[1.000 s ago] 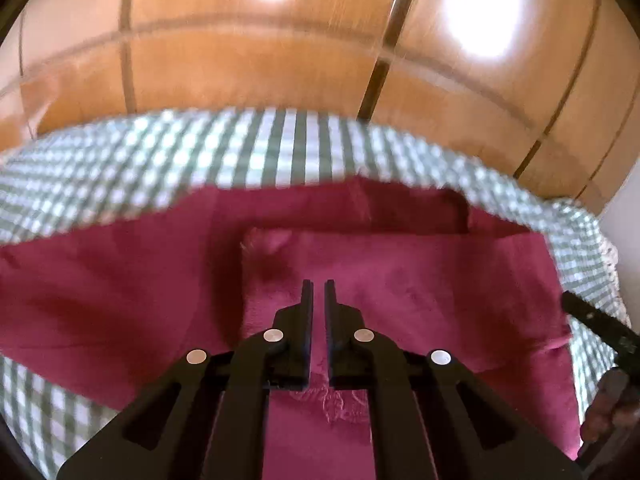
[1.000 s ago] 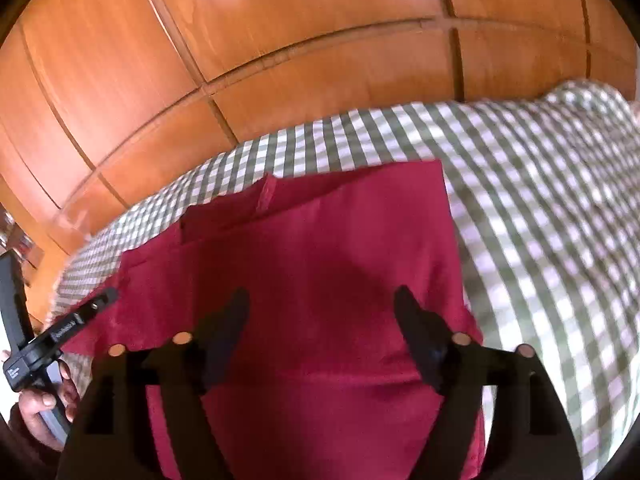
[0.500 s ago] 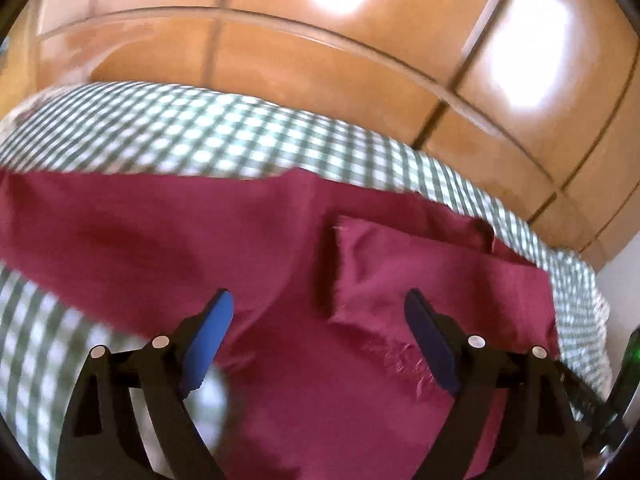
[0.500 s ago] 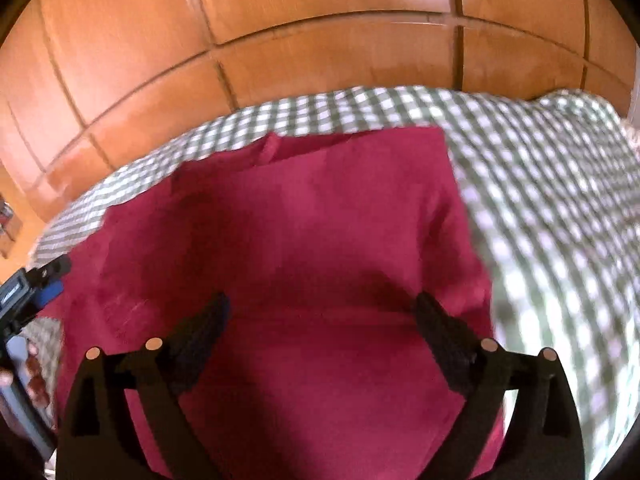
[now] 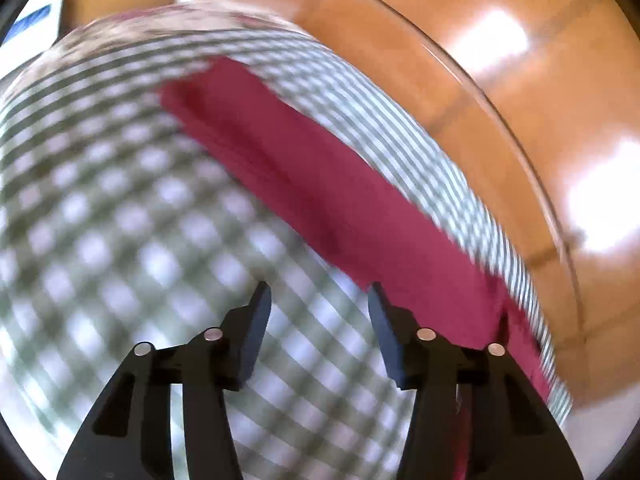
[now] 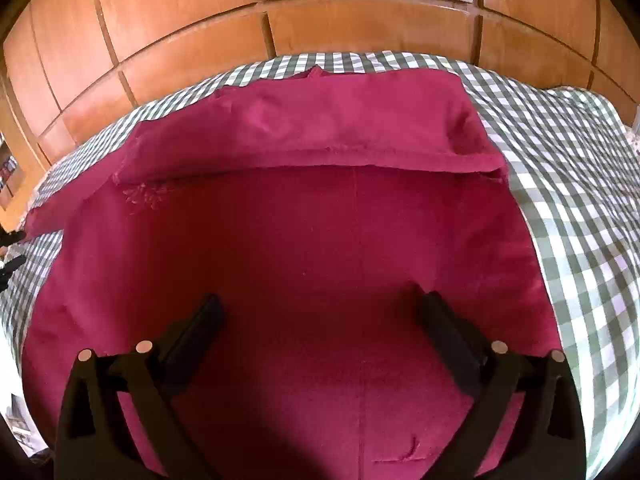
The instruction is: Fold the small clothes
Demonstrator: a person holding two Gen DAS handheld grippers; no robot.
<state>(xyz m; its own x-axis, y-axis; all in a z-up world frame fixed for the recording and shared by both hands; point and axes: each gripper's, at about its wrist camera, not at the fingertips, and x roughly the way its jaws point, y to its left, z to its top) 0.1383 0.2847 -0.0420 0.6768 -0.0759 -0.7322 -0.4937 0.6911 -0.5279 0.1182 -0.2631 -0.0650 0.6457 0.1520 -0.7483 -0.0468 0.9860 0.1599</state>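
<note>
A dark red garment (image 6: 312, 240) lies flat on a green and white checked cloth (image 6: 580, 208). Its far part is folded toward me as a flap (image 6: 320, 136), and one sleeve reaches out to the left (image 6: 72, 208). My right gripper (image 6: 316, 320) is open and empty, hovering over the garment's near middle. In the blurred left wrist view the garment (image 5: 320, 192) runs as a diagonal red band. My left gripper (image 5: 318, 300) is open and empty over the checked cloth (image 5: 120, 220), beside the garment's edge. Its tips show at the left edge of the right wrist view (image 6: 10, 250).
A wall of orange-brown wooden panels (image 6: 320, 20) stands behind the far edge of the checked surface, and shows in the left wrist view (image 5: 500, 80) too. The checked cloth is rumpled at the far right (image 6: 592, 104).
My left gripper has opened, letting go of the folded flap, and swung left off the garment over the checked cloth. My right gripper stays open and has come closer over the garment.
</note>
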